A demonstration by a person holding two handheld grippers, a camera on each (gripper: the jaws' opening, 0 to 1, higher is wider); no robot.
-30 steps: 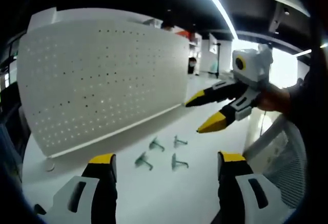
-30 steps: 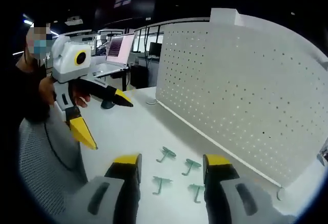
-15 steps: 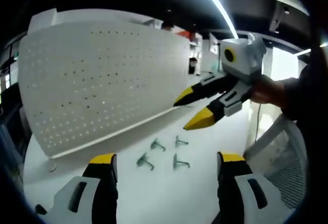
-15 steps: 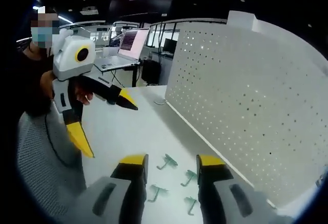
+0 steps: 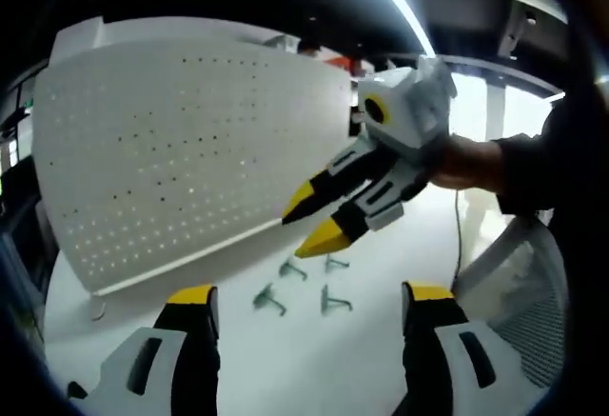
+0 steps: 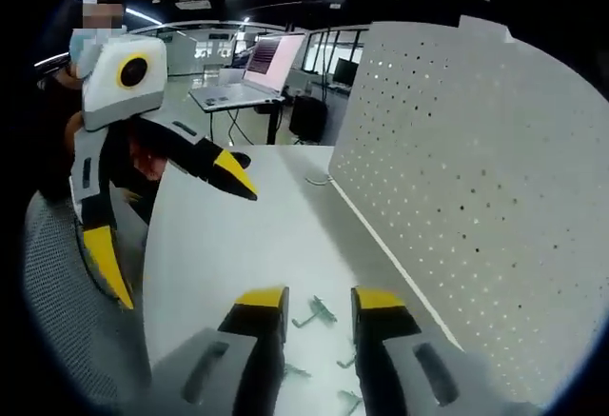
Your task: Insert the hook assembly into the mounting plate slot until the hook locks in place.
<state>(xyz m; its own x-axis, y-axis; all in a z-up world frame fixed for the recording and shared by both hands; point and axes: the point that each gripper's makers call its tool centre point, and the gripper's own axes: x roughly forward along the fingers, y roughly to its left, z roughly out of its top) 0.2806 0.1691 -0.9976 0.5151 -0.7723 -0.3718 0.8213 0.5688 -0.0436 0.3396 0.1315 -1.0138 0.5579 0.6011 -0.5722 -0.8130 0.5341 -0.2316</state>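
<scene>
right gripper (image 5: 312, 224) swinging in now, across the centre of the left gripper view, yellow tips pointing down-left toward the hooks; a sec ago it sat far over at the right edge w/ tips up by the pegboard's end, so it has dropped and closed in fast. its jaws are parted a little w/ nothing between them, and in the right gripper view its own jaws (image 6: 319, 300) at the bottom centre look narrower apart than a sec ago, framing one green hook (image 6: 315, 313) in the gap. four small green hooks (image 5: 302, 286) lie loose on the white table (image 5: 285, 359), lower centre of the left gripper view, just in front of the pegboard's (image 5: 190, 140) bottom edge, none touching the board, none picked up yet. the pegboard, which i take as the mounting plate, stands upright across the upper left of that view and the right side of the right gripper view, holes all bare. left gripper (image 5: 303, 294) barely shifted, jaws wide apart and empty at the bottom of its own view; in the right gripper view it hangs at the left (image 6: 171, 230), spread wide, held by a hand. meaning: this reads as the reach to grab a hook, insertion not begun, all of it left to do. next needs a clean pinch on a thin hook lying flat, could skid on the smooth top.
</scene>
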